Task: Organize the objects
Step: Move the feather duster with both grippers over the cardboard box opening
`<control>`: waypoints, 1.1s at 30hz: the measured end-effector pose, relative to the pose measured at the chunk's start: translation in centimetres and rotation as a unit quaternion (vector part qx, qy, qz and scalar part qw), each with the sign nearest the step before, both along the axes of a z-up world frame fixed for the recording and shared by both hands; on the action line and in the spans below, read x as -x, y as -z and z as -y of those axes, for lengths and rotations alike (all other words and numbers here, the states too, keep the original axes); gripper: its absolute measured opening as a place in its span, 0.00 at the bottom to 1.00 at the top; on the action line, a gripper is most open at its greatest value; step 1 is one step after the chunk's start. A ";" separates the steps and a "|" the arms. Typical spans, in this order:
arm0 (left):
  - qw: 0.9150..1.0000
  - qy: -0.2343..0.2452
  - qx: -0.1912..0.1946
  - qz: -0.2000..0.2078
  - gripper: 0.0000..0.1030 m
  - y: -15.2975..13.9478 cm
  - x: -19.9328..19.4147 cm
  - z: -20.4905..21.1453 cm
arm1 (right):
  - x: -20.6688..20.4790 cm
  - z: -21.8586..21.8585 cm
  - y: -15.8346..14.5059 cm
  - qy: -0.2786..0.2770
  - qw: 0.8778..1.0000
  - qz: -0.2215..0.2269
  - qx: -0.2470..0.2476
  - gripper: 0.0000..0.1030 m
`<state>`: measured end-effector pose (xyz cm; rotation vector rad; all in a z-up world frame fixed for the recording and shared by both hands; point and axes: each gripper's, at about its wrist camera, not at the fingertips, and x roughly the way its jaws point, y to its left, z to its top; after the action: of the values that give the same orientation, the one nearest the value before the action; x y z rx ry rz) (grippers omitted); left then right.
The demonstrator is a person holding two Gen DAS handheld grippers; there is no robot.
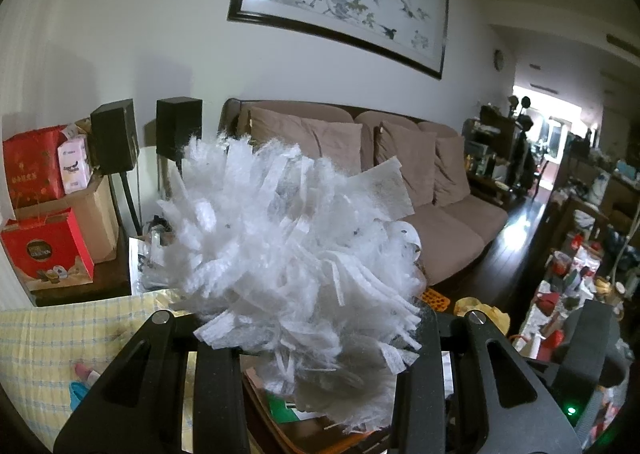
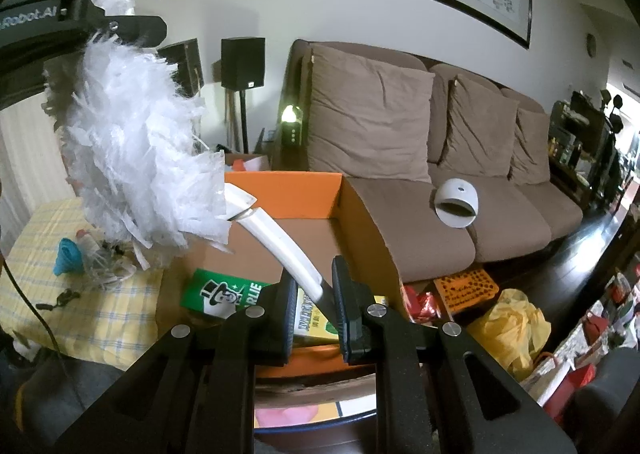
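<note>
A white fluffy duster (image 2: pixel 132 141) with a white plastic handle (image 2: pixel 280 246) hangs in the air over an open orange cardboard box (image 2: pixel 360 213). My right gripper (image 2: pixel 314 306) is shut on the end of the handle. My left gripper (image 1: pixel 316 354) is closed around the duster's fluffy head (image 1: pixel 288 246), which fills the space between its fingers; in the right wrist view the left gripper (image 2: pixel 120 25) appears at the top of the head. A green packet (image 2: pixel 224 294) and a yellow packet (image 2: pixel 312 318) lie inside the box.
A brown sofa (image 2: pixel 460 181) with cushions stands behind the box, with a white round device (image 2: pixel 458 202) on its seat. A yellow checked cloth (image 2: pixel 80 294) with small items lies left. Speakers (image 2: pixel 242 61), red boxes (image 1: pixel 40 173), a yellow bag (image 2: pixel 516 326) and floor clutter surround.
</note>
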<state>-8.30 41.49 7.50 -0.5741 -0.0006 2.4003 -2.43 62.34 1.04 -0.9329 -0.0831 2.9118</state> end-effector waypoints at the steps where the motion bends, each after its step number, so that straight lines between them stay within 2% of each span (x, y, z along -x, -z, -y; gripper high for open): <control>1: 1.000 0.000 0.001 -0.001 0.32 -0.1 -0.1 -0.1 | 0.0 0.0 0.0 0.000 1.000 0.000 0.001 0.15; 16: 1.000 -0.004 0.004 -0.003 0.32 -0.3 -0.2 -0.5 | -0.3 0.2 -0.1 -0.007 1.000 -0.006 -0.003 0.15; 33: 1.000 0.011 0.014 -0.026 0.31 -1.9 -0.5 -1.9 | -0.4 0.6 -0.7 -0.021 1.000 -0.019 0.007 0.12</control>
<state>-7.84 43.36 9.43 -0.5224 0.0617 2.3965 -2.00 61.73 1.75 -0.8881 -0.0813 2.9710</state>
